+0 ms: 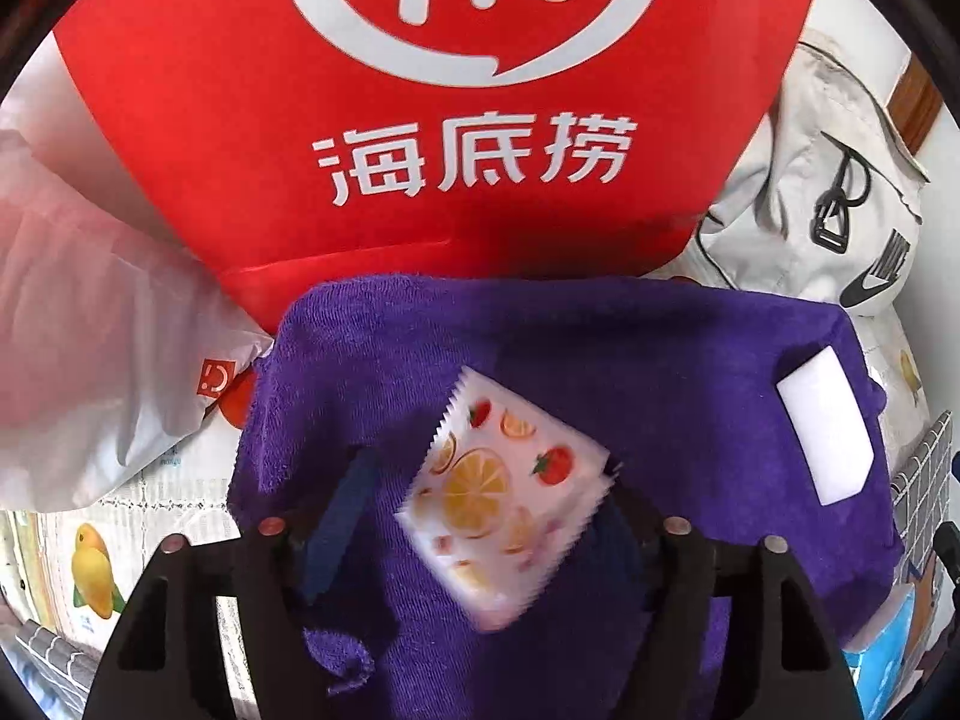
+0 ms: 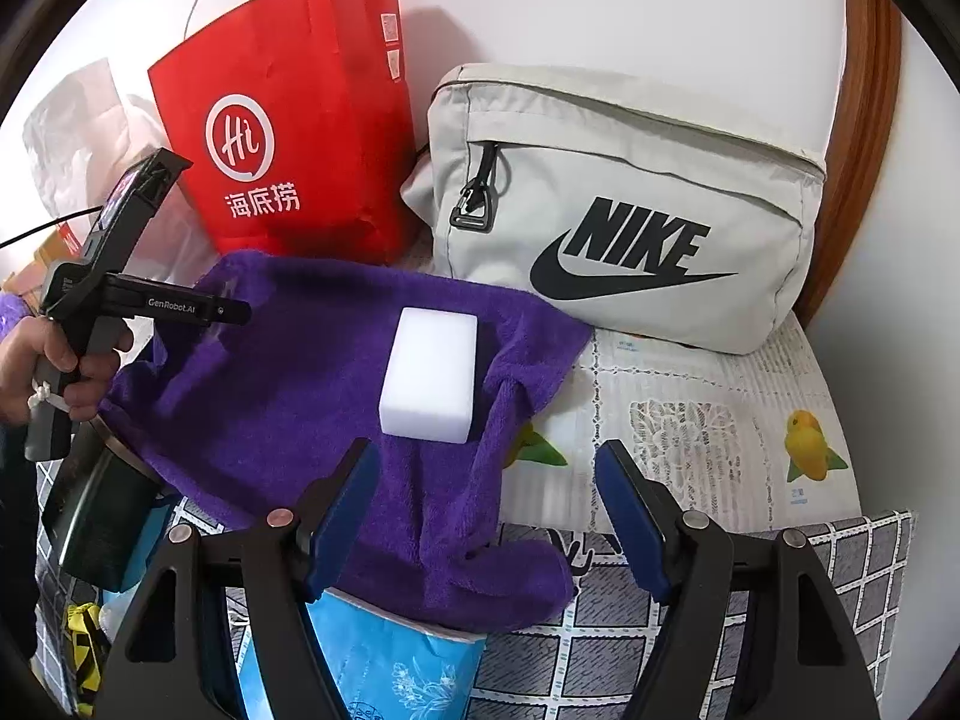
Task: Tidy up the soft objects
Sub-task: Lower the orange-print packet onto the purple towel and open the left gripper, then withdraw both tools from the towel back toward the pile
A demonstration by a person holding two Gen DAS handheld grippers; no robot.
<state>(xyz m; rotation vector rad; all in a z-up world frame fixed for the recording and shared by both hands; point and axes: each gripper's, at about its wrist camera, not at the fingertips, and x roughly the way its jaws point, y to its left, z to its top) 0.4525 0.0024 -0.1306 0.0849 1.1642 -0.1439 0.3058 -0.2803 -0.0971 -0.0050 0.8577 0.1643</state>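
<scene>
Left gripper [image 1: 480,516]: I see it over the purple towel [image 1: 600,360], jaws fairly wide, with a fruit-print packet [image 1: 498,498] between them. The packet's right corner meets the right finger; the left blue pad [image 1: 339,522] stands clear of it. The packet is blurred, so I can't tell if it's actually gripped or just lying on the towel.

Right gripper [image 2: 486,510]: jaws wide, nothing between them, hovering over the near edge of the towel [image 2: 270,384].

White sponge block [image 2: 431,381] sits on the towel, just ahead of the right gripper's left finger. In the left view the same sponge [image 1: 825,426] lies near the towel's right edge.

The towel is spread and rumpled on the bench [image 2: 690,420], which has a fruit-print cover; its near corner lies over a blue tissue pack [image 2: 390,666].

Behind the towel: red paper bag [image 2: 288,120] upright against the wall, grey Nike bag [image 2: 630,198] beside it on the right. A clear plastic bag [image 1: 78,330] lies left of the red bag [image 1: 420,120].

My left hand [image 2: 48,366] shows in the right view, holding the left gripper's handle.
</scene>
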